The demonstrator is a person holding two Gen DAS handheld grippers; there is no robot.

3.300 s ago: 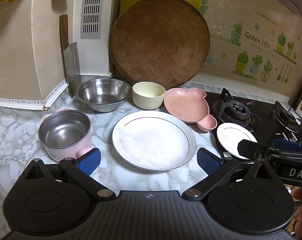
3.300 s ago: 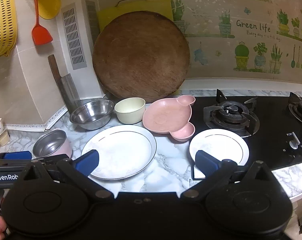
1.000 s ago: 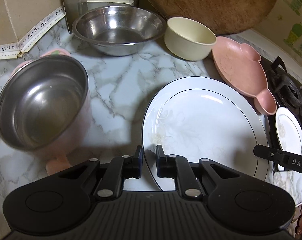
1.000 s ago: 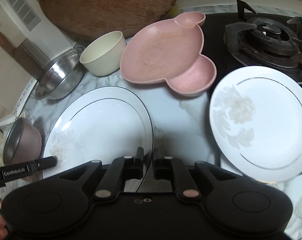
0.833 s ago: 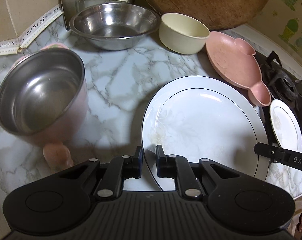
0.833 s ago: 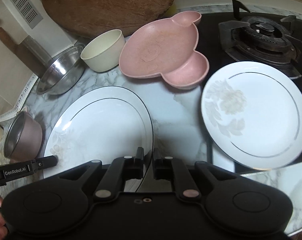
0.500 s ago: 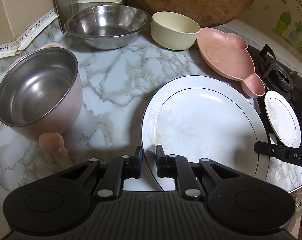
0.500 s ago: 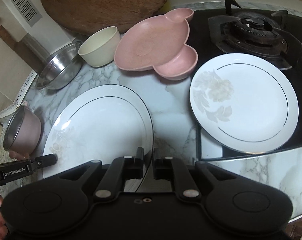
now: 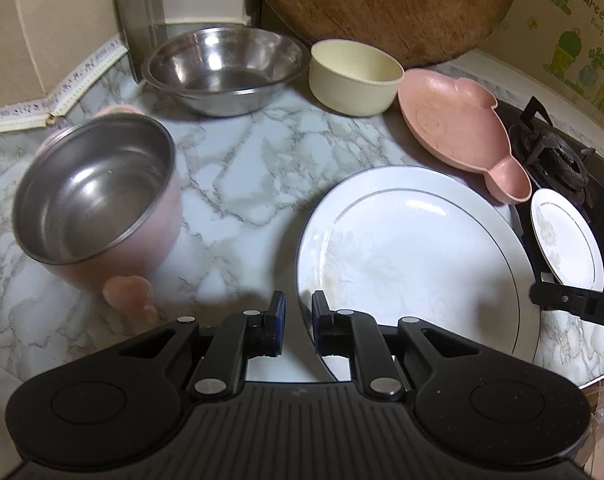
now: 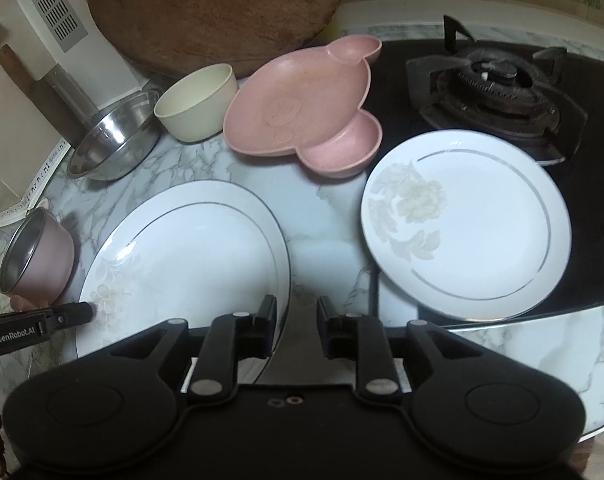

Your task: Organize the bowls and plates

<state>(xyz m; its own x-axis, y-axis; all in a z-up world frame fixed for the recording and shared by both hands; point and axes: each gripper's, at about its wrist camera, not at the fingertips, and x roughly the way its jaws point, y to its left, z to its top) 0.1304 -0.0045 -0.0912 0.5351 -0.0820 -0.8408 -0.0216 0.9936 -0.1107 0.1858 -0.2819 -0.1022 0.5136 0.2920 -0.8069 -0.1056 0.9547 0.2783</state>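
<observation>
- The left gripper (image 9: 298, 328) has its fingers clamped on the near left rim of the large white plate (image 9: 413, 256); the rim runs between the blue pads.
- The right gripper (image 10: 296, 332) stands at the same plate's near right rim (image 10: 182, 256); its jaws are opening, with the rim between them and a gap showing beside the right finger.
- The large plate lies near the front edge of the marble counter (image 9: 238, 184).
- A smaller white plate (image 10: 465, 220) with a pale flower print sits to its right, apart from it, partly on the black glass hob (image 10: 593, 216) near the hob's front edge.
- A pink pig-shaped divided dish (image 10: 298, 120) rests behind the two plates, straddling the counter and the hob's left edge.
- A cream bowl (image 9: 355, 76) stands just left of the pink dish, toward the counter's back edge.
- A wide steel bowl (image 9: 226, 68) sits left of the cream bowl, near the back left corner.
- A pink pot with a steel lining (image 9: 98, 196) stands at the counter's left side, well apart from the large plate.
- A round wooden board (image 9: 381, 4) leans against the wall behind the bowls.
- A gas burner (image 10: 493, 88) sits behind the smaller plate.
</observation>
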